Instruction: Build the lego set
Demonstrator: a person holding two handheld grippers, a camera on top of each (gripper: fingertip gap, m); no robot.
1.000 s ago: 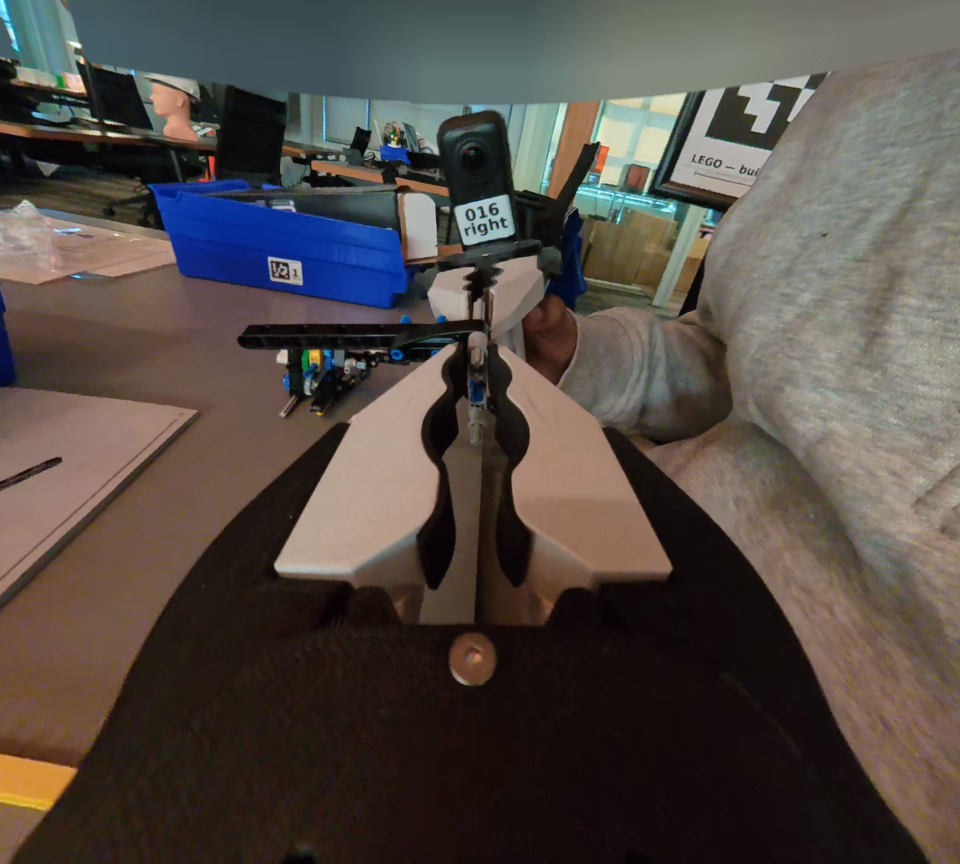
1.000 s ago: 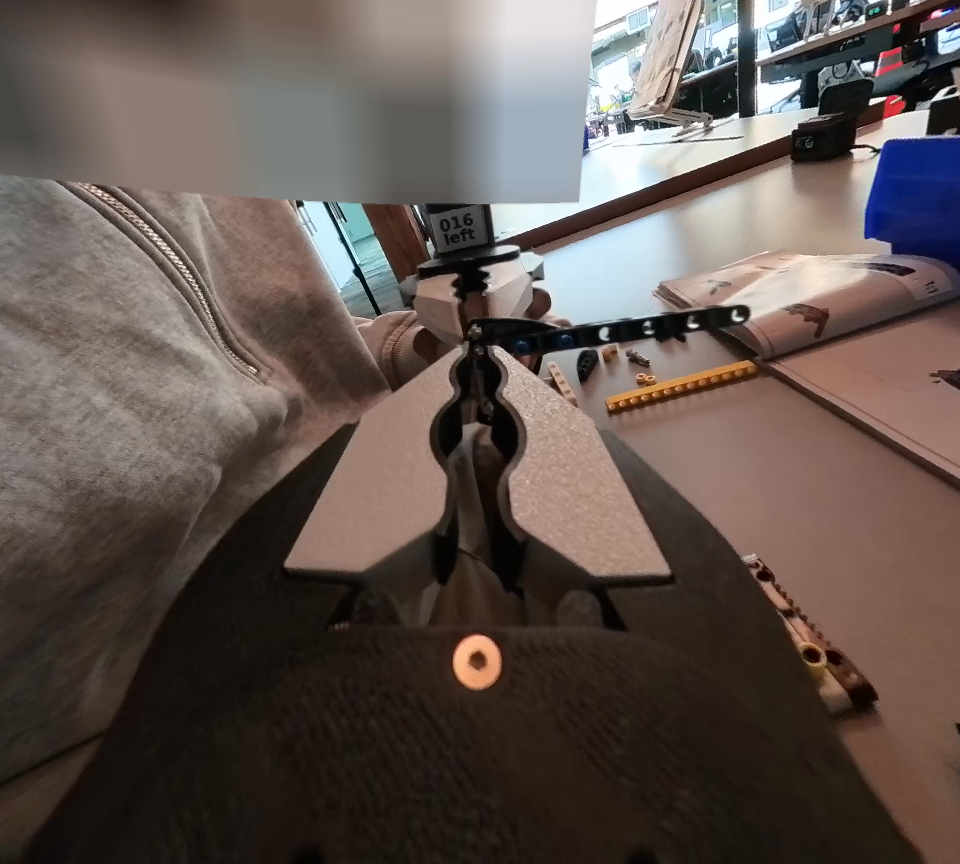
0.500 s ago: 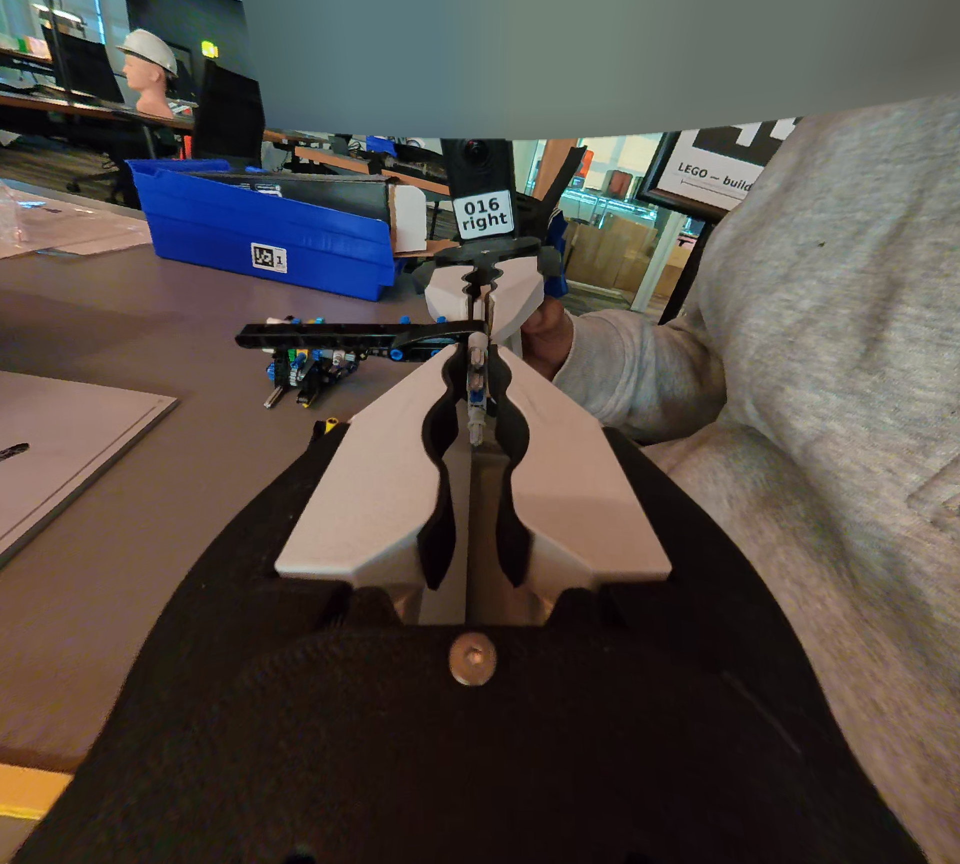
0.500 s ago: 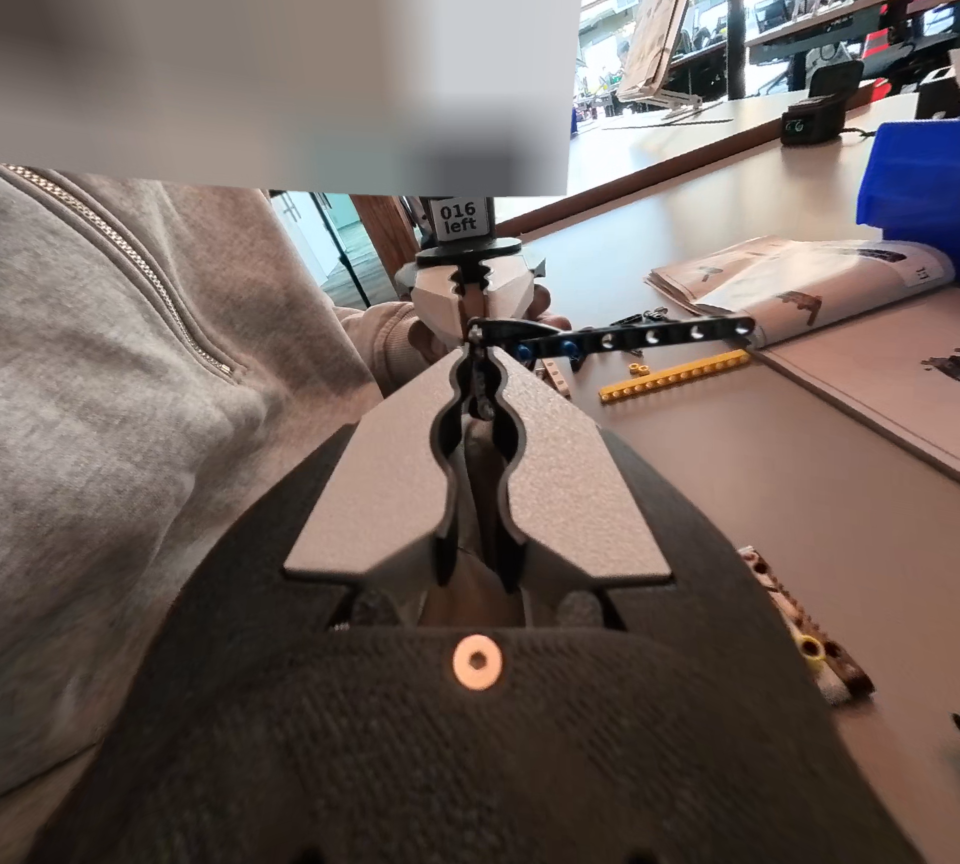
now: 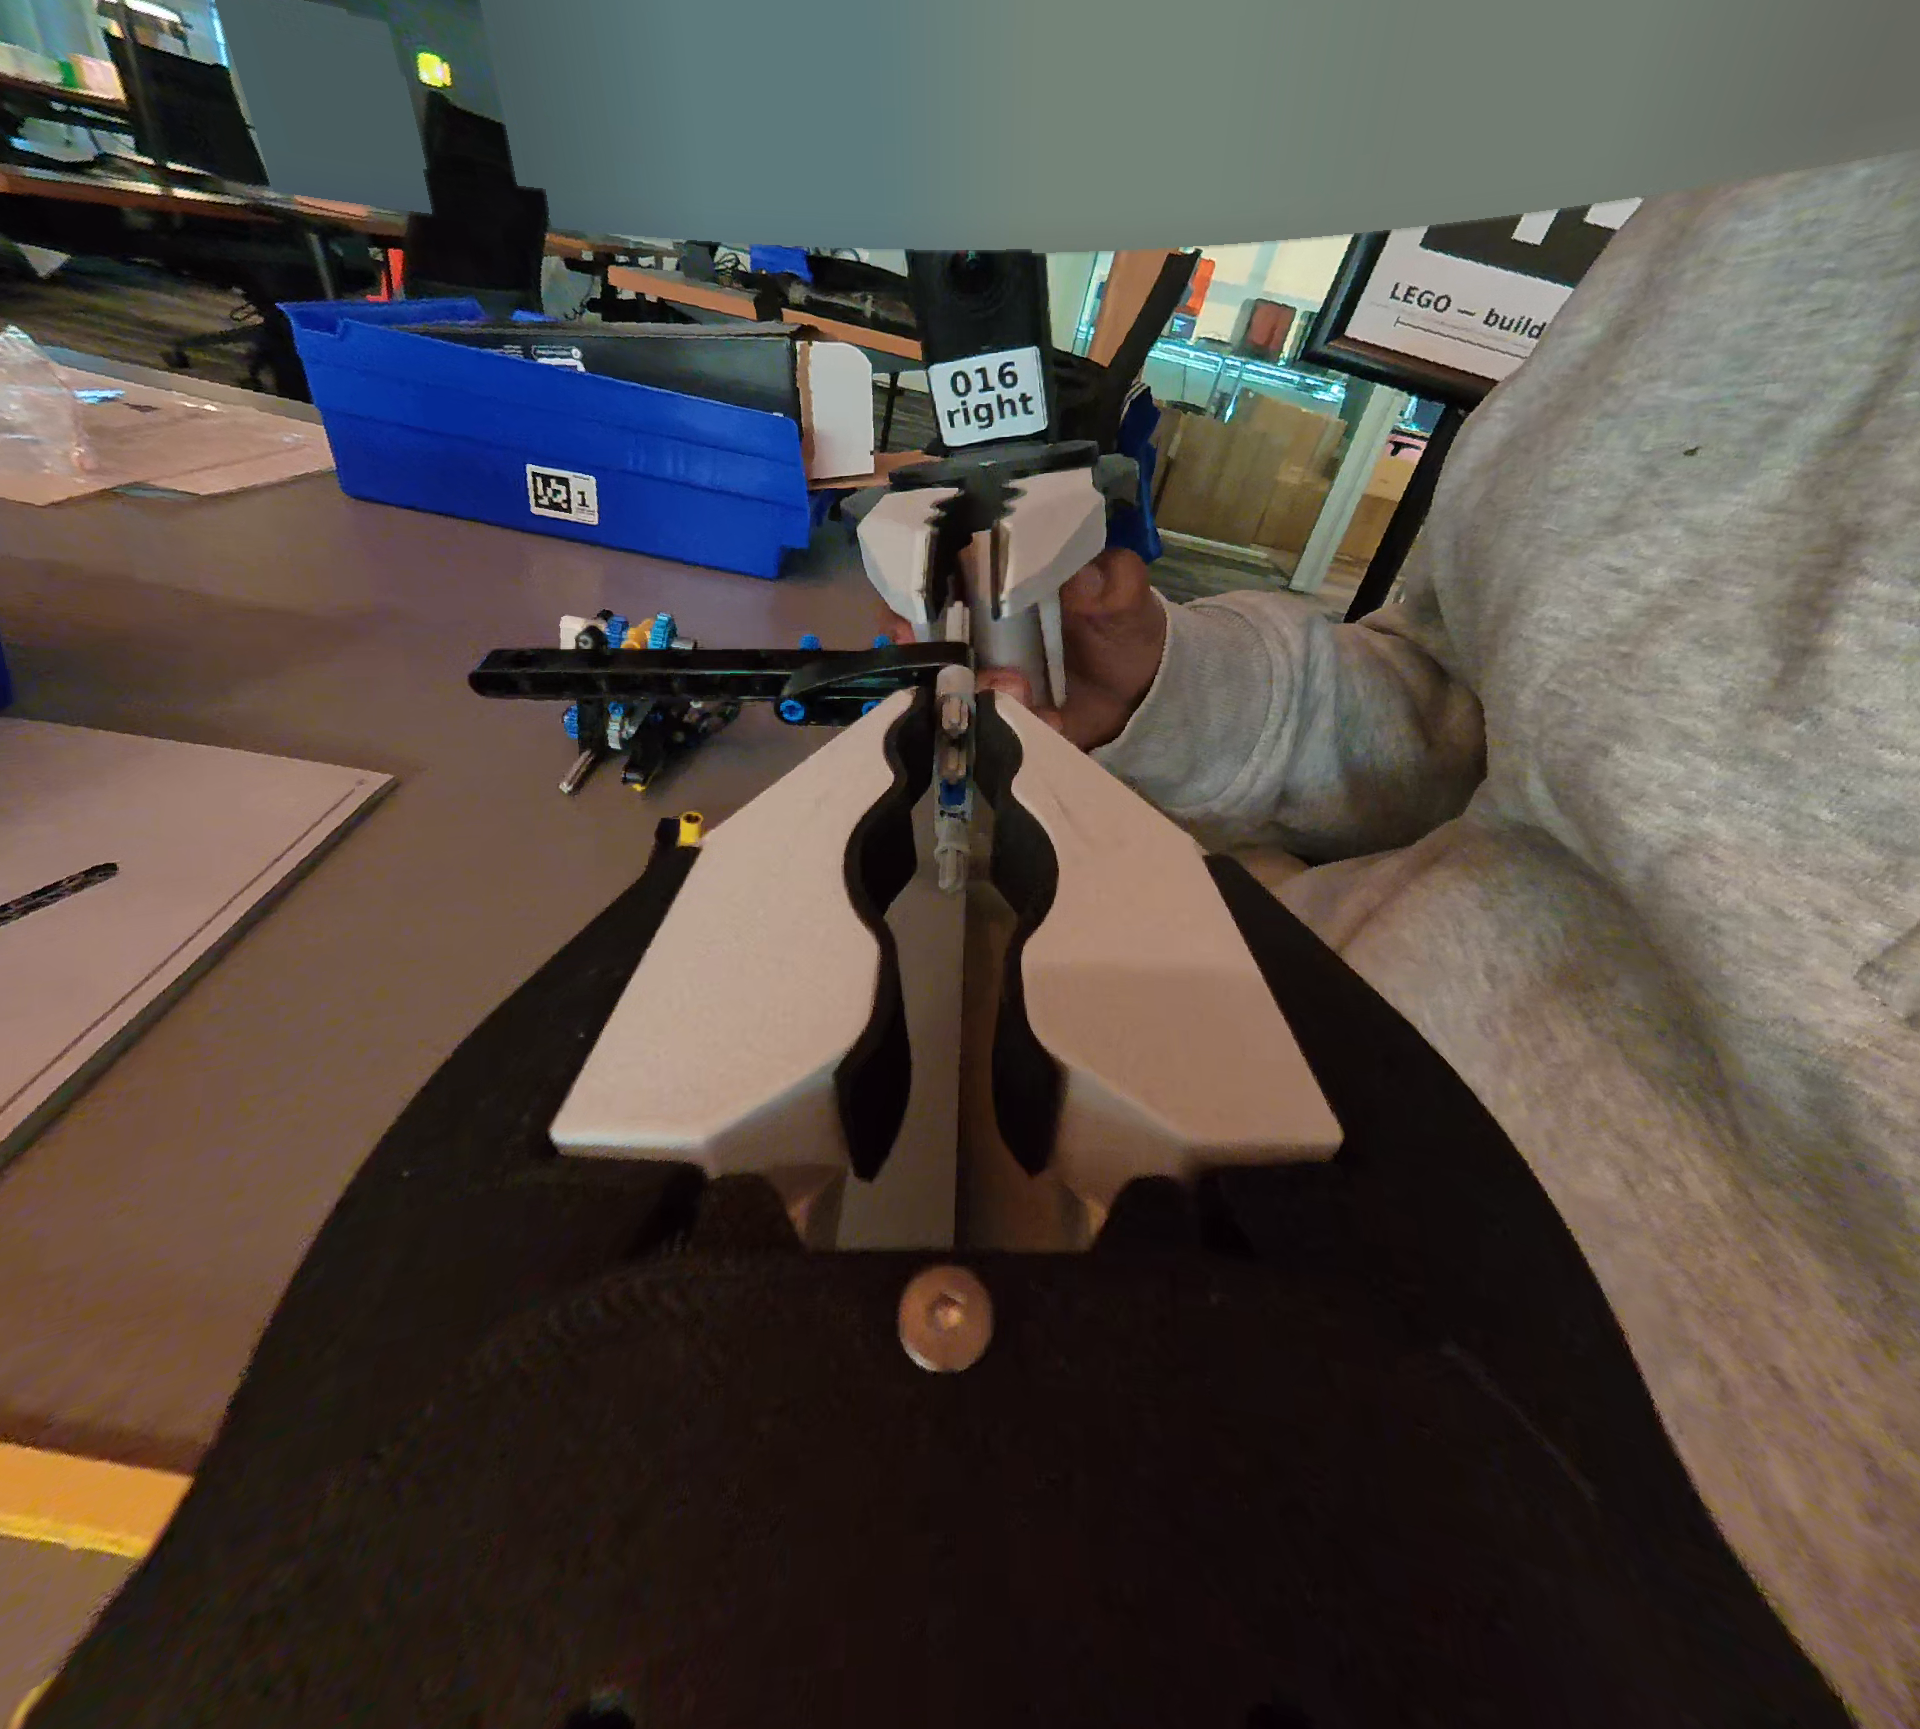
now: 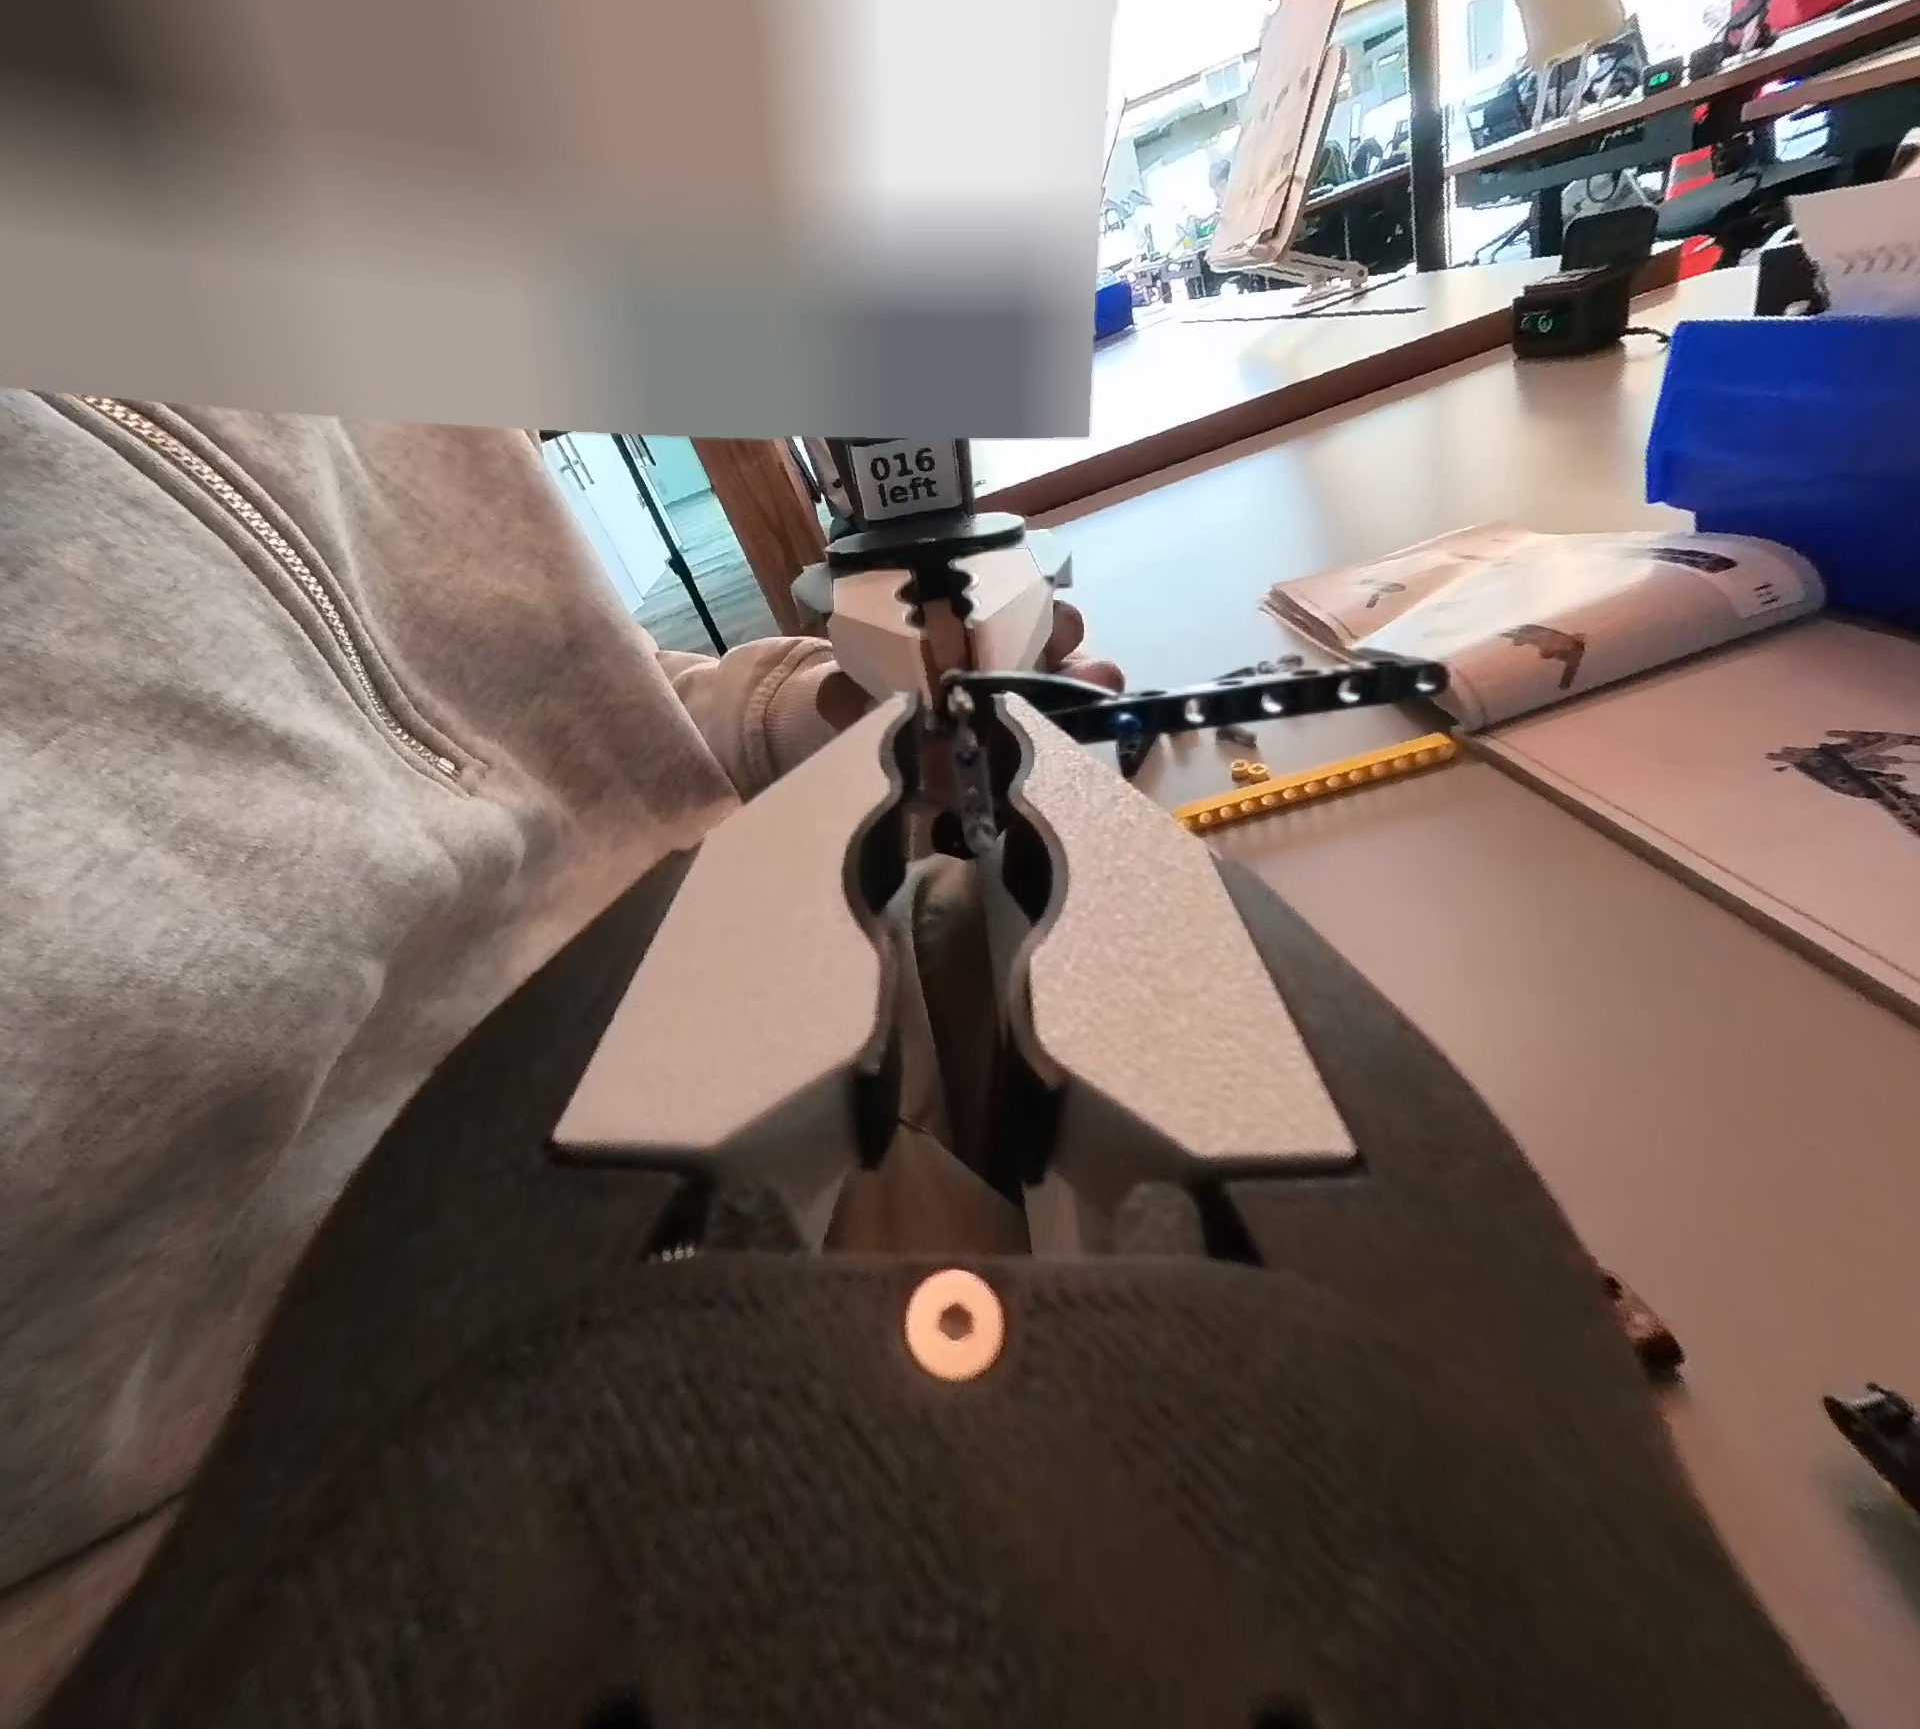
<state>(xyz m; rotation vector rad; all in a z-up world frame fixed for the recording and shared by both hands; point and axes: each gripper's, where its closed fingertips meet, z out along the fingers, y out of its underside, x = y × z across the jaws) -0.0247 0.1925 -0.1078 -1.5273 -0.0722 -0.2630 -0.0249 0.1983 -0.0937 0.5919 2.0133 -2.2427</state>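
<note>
Lego beam (image 5: 665,673), black and holed, hangs in the air between both grippers, above the table's near edge. Left gripper (image 5: 954,723) pinches a small grey-and-blue pin piece (image 5: 951,796); right gripper (image 6: 954,718) clamps the beam's end. Any misalignment could twist the beam loose, dropping it among loose parts (image 5: 634,734) below

A grey-brown table (image 5: 260,619) carries a blue bin (image 5: 540,443) and a small lego assembly (image 5: 634,723) ahead-left of the left gripper; a yellow beam (image 6: 1320,780) and booklet (image 6: 1538,609) lie ahead-right of the right gripper.
</note>
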